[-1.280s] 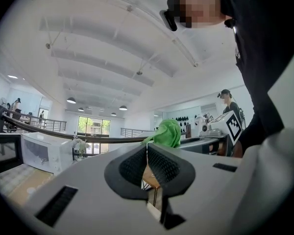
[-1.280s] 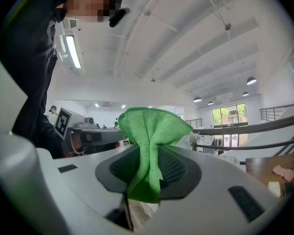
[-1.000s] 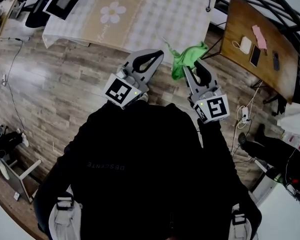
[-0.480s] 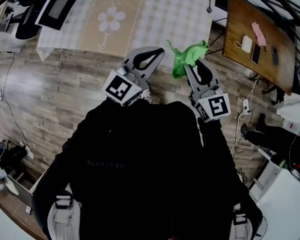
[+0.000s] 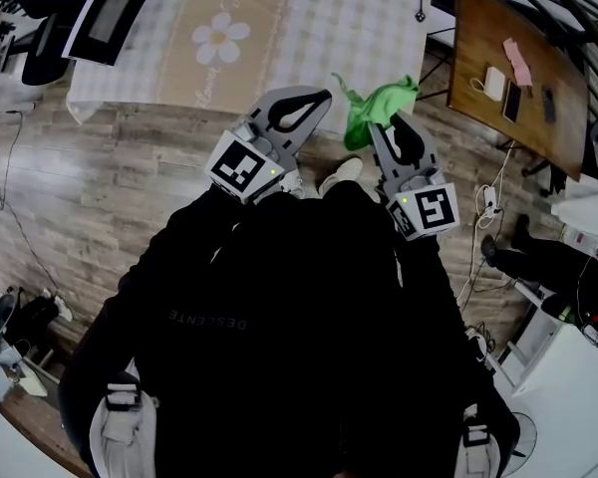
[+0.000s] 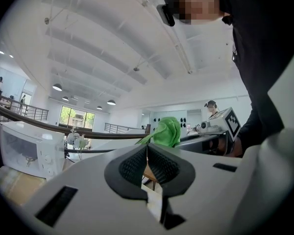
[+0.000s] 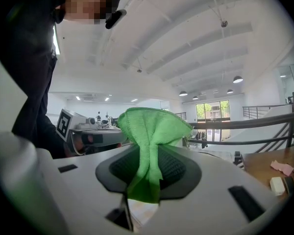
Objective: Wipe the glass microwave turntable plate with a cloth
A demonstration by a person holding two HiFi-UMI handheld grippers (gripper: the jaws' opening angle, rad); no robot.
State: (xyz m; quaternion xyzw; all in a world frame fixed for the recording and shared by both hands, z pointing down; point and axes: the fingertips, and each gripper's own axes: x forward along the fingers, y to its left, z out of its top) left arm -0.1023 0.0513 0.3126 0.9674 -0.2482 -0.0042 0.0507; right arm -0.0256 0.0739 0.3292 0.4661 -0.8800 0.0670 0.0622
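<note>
"Two grippers are up in front of the person's dark top in the head view. The right gripper point(image 5: 387, 125) has its jaws clamped on the bright green microfibre cloth point(image 5: 379, 106), which flares out beyond the tips."

"Its own view agrees. The cloth is pinched in a fold between the ribbed black pads, with a tail hanging below and a ruffled crown above. What about the left gripper point(image 5: 322, 96)?"

"Shut narrow, pad against pad, holding only itself. It sits just beside the right one, with the cloth near its tips but not touching."

"And what has changed over the last second?"

"Not the grip: the cloth stays clamped and both grippers keep nearly the same pose. The scene around them has slid, though. The table with the checked cover point(image 5: 319, 28) and its beige flower mat point(image 5: 219, 36) now shows more of itself at the top of the head view. A pale shoe point(image 5: 341, 174) has also come into sight on the grey plank floor point(image 5: 100, 187) between the two grippers."

"Off to the right?"

"The brown wooden desk point(image 5: 498, 118), well apart from the cloth."

"The left gripper view adds a white microwave oven point(image 6: 24, 148) standing at far left on that table, well clear of the cloth. I cannot make out what lies behind its window."
</note>
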